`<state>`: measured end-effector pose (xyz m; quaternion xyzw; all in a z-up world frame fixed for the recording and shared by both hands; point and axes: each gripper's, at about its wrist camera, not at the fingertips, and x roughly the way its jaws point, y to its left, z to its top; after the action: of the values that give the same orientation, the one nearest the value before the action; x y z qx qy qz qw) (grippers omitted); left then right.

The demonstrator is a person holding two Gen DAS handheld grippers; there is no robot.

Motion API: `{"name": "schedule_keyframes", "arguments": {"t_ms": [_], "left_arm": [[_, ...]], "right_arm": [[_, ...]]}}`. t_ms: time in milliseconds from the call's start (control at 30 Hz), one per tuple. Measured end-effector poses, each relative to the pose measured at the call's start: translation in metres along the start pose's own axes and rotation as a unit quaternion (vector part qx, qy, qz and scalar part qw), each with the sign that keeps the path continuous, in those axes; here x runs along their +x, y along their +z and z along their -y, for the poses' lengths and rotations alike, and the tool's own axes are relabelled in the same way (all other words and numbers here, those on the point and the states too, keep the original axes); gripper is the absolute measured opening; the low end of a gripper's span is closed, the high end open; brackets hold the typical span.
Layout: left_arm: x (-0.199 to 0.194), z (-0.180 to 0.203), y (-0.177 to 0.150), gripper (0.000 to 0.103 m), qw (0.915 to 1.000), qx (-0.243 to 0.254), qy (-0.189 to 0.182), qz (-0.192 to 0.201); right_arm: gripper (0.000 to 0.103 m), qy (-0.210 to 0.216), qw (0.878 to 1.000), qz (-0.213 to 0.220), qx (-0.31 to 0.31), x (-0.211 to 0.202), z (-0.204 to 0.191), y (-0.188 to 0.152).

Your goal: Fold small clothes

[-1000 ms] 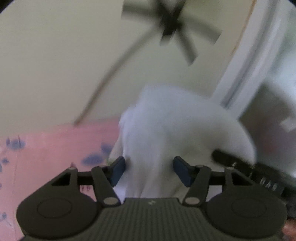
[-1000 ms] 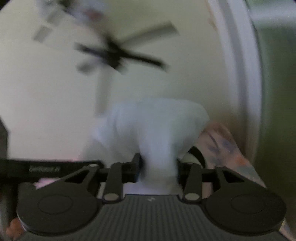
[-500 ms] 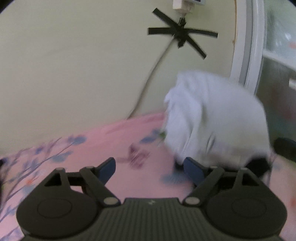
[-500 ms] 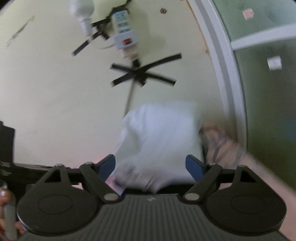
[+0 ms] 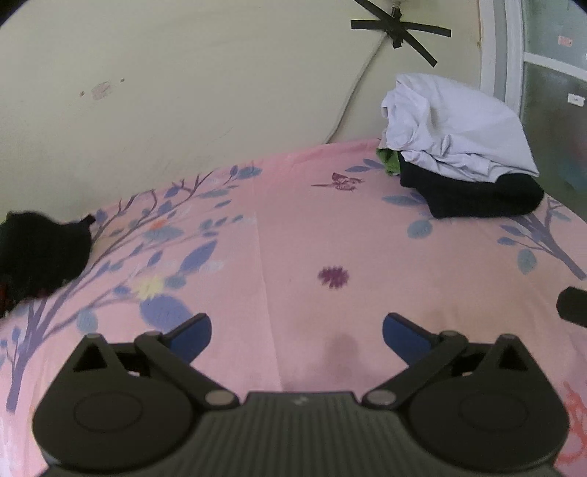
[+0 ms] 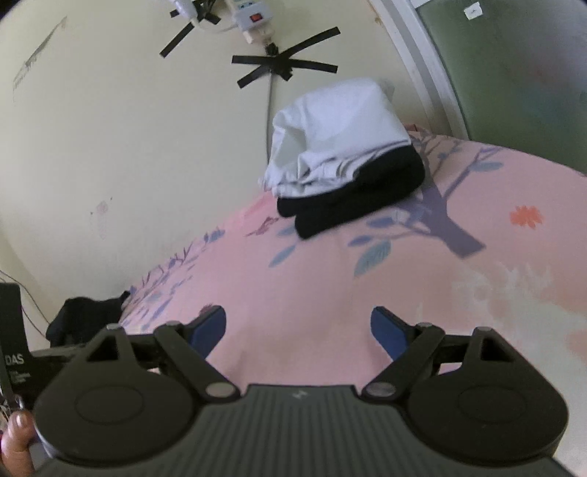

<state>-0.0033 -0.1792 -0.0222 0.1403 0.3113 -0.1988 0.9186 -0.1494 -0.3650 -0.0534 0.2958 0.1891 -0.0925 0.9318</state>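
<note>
A folded white garment (image 5: 455, 132) lies on top of a stack of folded black clothes (image 5: 480, 194) at the far right corner of the pink floral bed (image 5: 293, 235); a bit of green cloth (image 5: 390, 161) pokes out beneath. The stack also shows in the right wrist view, with the white garment (image 6: 341, 128) over the black clothes (image 6: 359, 190). My left gripper (image 5: 296, 332) is open and empty, low over the sheet. My right gripper (image 6: 298, 326) is open and empty, well back from the stack. A loose black garment (image 5: 40, 253) lies at the bed's left edge.
A cream wall (image 5: 183, 91) runs behind the bed, with a cable taped by black strips (image 6: 282, 68) and a power strip (image 6: 249, 18). A white door frame (image 5: 495, 55) and green glass stand at the right. The loose black garment also shows in the right wrist view (image 6: 86, 319).
Both grippers let go of the white garment, which now rests on the black stack. Both opened wide and pulled back and down over the bed.
</note>
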Motion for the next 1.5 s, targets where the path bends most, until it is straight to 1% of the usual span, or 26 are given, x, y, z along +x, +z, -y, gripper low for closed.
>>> {"name": "schedule_keyframes", "arguments": {"t_ms": [133,300,433,567,667,833,1033,1267,1500], "left_arm": [[-0.012,-0.008,-0.014,0.103,1.0000,-0.007,0.000,-0.004],[-0.021,-0.013,-0.024,0.103,0.9998,-0.018,0.007,-0.002],[-0.027,-0.012,-0.026,0.103,0.9997,-0.008,0.022,0.010],[-0.030,-0.011,-0.028,0.103,0.9998,-0.008,0.018,0.009],[-0.030,-0.008,-0.030,0.103,0.9997,-0.002,0.024,0.010],[-0.026,-0.005,-0.032,0.103,0.9997,-0.003,0.023,-0.005],[-0.022,0.004,-0.034,0.103,0.9990,0.016,0.034,-0.024],[-0.021,0.006,-0.035,0.103,0.9989,0.014,0.035,-0.029],[-0.020,0.004,-0.037,0.103,0.9985,0.017,0.041,-0.032]], "right_arm": [[0.081,0.004,1.000,-0.001,0.003,-0.014,-0.006,-0.010],[0.081,0.012,1.000,-0.003,0.005,-0.019,-0.014,-0.014],[0.081,0.014,1.000,0.001,0.006,-0.020,-0.017,-0.013],[0.081,0.015,1.000,-0.005,0.007,-0.016,-0.017,-0.015],[0.081,0.012,1.000,-0.009,0.012,-0.012,-0.013,-0.017],[0.081,-0.001,0.999,-0.028,0.028,-0.002,-0.003,-0.020],[0.081,0.002,0.999,-0.024,0.029,-0.002,0.000,-0.020],[0.081,0.001,0.999,-0.023,0.027,-0.004,-0.001,-0.021],[0.081,-0.009,1.000,-0.014,0.017,-0.006,-0.004,-0.021]]}}
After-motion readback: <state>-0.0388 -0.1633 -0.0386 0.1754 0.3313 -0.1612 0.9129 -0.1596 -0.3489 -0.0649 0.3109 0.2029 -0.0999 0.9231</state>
